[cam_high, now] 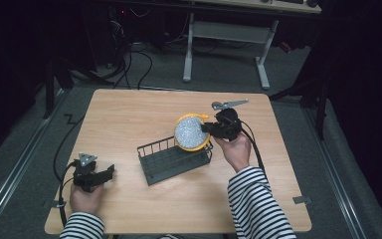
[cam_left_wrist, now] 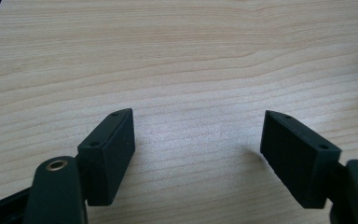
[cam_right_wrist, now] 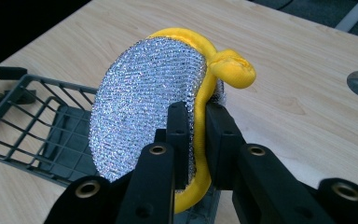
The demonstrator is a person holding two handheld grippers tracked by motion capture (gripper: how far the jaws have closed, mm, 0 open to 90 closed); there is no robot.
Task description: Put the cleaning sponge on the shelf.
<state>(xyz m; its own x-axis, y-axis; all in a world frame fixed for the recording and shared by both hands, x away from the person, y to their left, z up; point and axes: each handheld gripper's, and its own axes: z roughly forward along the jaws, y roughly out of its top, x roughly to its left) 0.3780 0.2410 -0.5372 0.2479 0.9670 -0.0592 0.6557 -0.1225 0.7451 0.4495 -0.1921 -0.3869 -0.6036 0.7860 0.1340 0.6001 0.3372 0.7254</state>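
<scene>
Carrying a scouring pad [cam_right_wrist: 144, 107] toward a wire basket [cam_high: 171, 162]: the step in hand, as I judge it from across the room.

Handling advice: bring the pad fully over the basket's open top before letting go; at present it hangs over the basket's right end, partly past the rim. Lower it until it sits between the wire walls, keeping the disc from catching on the top wire. Part the jaws only once the pad rests on the basket floor, then lift straight away.

Item: one round scouring pad, silver metallic mesh face, glittering, bound all round by a yellow padded rim that ends in a knotted yellow loop at the top. Held on edge, nearly upright.

Right gripper [cam_right_wrist: 196, 126]: jaws clamped on the yellow rim at the pad's lower edge, mesh face turned toward the basket.

Left gripper [cam_high: 97, 177]: resting at the table's [cam_high: 129, 114] near left corner, well apart from the basket, jaws standing wide with nothing but bare wood between them.

Basket: dark grey, rectangular, set at a slant mid-table, nothing visible in it.
</scene>
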